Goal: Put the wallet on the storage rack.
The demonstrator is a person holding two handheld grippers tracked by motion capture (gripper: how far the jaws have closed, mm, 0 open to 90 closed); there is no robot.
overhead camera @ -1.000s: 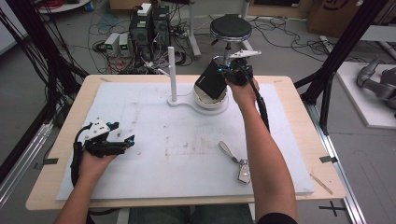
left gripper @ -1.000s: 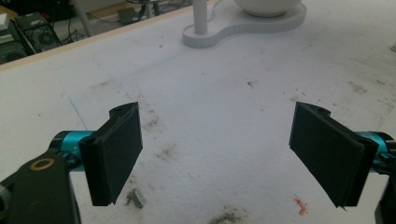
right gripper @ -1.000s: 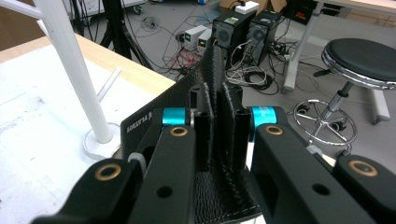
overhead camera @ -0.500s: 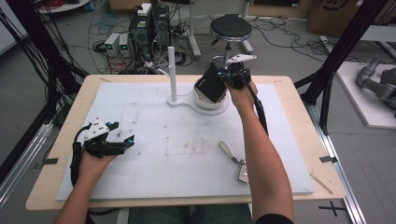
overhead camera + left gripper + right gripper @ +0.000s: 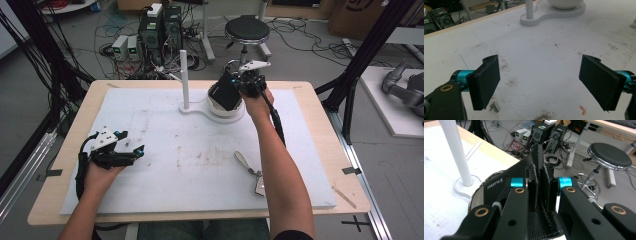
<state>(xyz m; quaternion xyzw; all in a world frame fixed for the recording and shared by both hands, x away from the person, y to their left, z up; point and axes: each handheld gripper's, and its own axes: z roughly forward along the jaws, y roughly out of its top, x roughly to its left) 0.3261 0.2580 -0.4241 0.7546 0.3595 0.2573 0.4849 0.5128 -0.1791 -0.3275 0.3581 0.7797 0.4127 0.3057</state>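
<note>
- Little is shifting since the earlier frames: the right tool (image 5: 239, 80) is staying over the white bowl (image 5: 225, 110) in the upper middle of the high view, and the black leather wallet (image 5: 226, 91) is tilting only slightly in its grip.
- That is suggesting a hold-and-lower phase; judging by the position, the wallet is being brought down toward the bowl and is not yet released.
- In the right gripper view the right tool is pinching the wallet (image 5: 534, 185) with its jaws nearly together, clamping a raised fold of the leather, while the rest of the wallet is draping down over the bowl's rim (image 5: 474, 195).
- Whether the wallet is already touching the inside of the bowl is hard to tell.
- White post (image 5: 183, 77) is standing upright just left of the bowl on the same white base (image 5: 197, 109).
- At the lower left of the high view the left tool (image 5: 131, 152) is resting idle low over the desk (image 5: 150, 130), with its jaws standing wide apart and gripping nothing.
- A bunch of keys (image 5: 250, 170) is lying on the desk at lower middle, well apart from both tools.
</note>
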